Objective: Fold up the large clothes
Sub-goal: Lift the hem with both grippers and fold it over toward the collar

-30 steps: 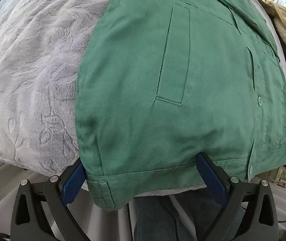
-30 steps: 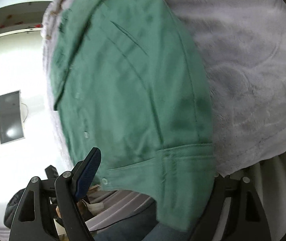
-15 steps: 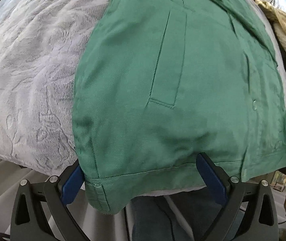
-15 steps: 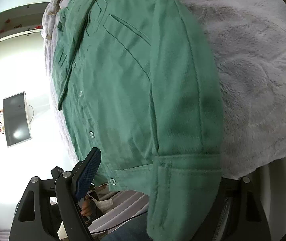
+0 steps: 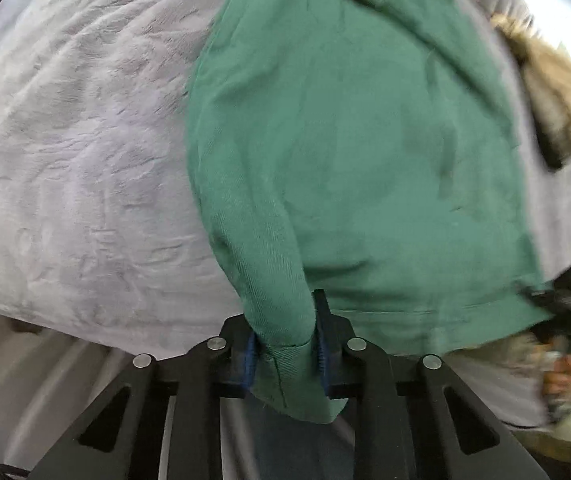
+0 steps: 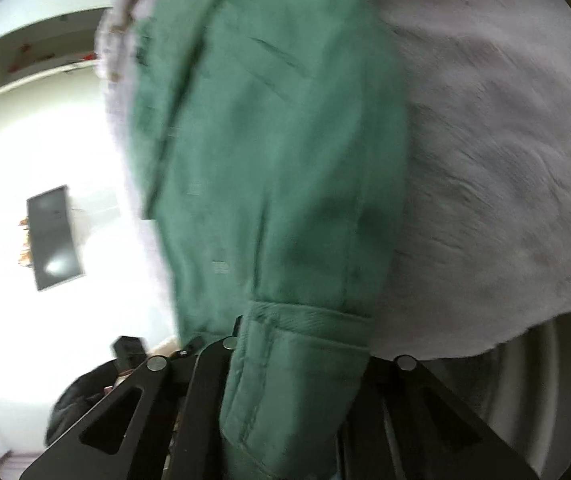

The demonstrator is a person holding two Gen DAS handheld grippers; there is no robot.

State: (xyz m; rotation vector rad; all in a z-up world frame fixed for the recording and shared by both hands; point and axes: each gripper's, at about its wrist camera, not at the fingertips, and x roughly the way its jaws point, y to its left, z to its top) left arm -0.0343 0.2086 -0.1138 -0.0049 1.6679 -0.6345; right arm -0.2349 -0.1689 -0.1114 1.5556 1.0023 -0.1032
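A grey plush blanket (image 5: 85, 168) was overlaid by a green jacket (image 5: 357, 152), whose hem at the blanket's near edge was being clamped by the closing left gripper (image 5: 285, 354) and right gripper (image 6: 297, 364).

No readable text, labels, brands or numbers anywhere.

A bedroom in a home is indicated: a bed is covered by a plush grey blanket (image 5: 85, 152), a fur-trimmed coat (image 5: 553, 92) is left on it, a dark screen (image 6: 54, 237) is mounted on a white wall, and a recessed shelf (image 6: 41, 68) is seen above.
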